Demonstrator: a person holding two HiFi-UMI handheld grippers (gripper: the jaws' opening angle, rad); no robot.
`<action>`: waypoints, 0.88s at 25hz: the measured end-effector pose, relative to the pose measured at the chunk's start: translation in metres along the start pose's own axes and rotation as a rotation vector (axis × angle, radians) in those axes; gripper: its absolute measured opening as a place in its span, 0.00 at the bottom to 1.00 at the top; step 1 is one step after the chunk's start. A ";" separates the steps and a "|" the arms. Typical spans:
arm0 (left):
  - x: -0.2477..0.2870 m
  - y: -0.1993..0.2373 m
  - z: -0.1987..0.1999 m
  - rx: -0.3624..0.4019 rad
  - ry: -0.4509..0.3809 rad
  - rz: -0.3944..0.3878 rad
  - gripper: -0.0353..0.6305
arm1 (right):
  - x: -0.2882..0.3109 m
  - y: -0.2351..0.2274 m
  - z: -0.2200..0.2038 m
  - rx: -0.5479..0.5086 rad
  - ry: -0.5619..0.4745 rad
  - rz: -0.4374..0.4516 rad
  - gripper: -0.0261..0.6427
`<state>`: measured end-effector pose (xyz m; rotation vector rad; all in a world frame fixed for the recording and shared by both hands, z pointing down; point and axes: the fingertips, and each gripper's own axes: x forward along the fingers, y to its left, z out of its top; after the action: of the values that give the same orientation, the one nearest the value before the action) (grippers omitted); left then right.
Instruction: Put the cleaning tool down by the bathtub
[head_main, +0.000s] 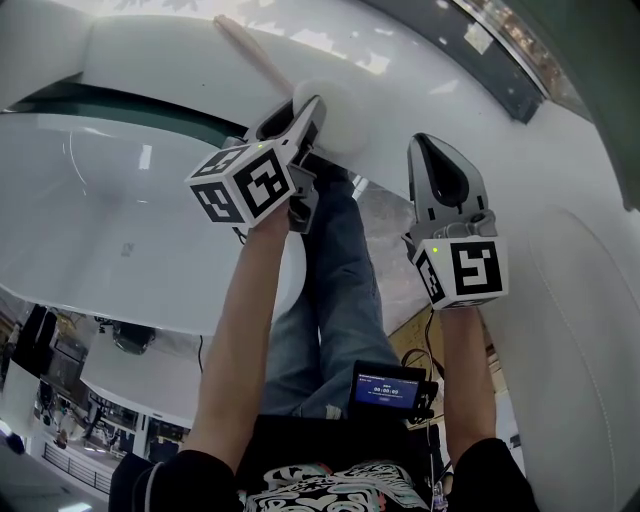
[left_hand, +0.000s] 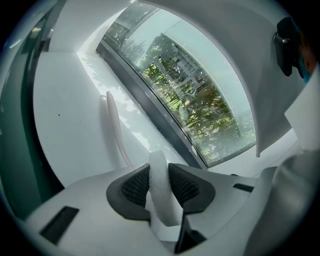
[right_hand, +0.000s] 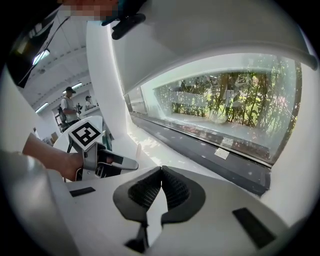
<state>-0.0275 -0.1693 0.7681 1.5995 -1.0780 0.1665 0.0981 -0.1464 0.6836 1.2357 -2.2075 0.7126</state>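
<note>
White bathtub curved along the left, and beside it the left gripper had its jaws partly closed, pinching the soft white head of the cleaning tool. The tool's pale handle stretched away over the white ledge below the window. Farther right, the right gripper hovered over that ledge, jaws pressed together on nothing.
</note>
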 end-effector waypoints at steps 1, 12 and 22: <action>0.002 0.000 0.000 -0.010 -0.002 -0.002 0.23 | 0.000 0.000 -0.001 0.001 0.003 0.000 0.08; 0.019 0.006 -0.012 -0.006 0.008 0.044 0.23 | -0.005 0.009 -0.011 0.003 0.018 0.039 0.08; 0.018 0.007 -0.014 0.010 0.023 0.062 0.23 | -0.011 0.026 -0.019 -0.032 0.042 0.089 0.08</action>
<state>-0.0161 -0.1673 0.7888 1.5706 -1.1110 0.2315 0.0835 -0.1154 0.6857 1.1024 -2.2424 0.7286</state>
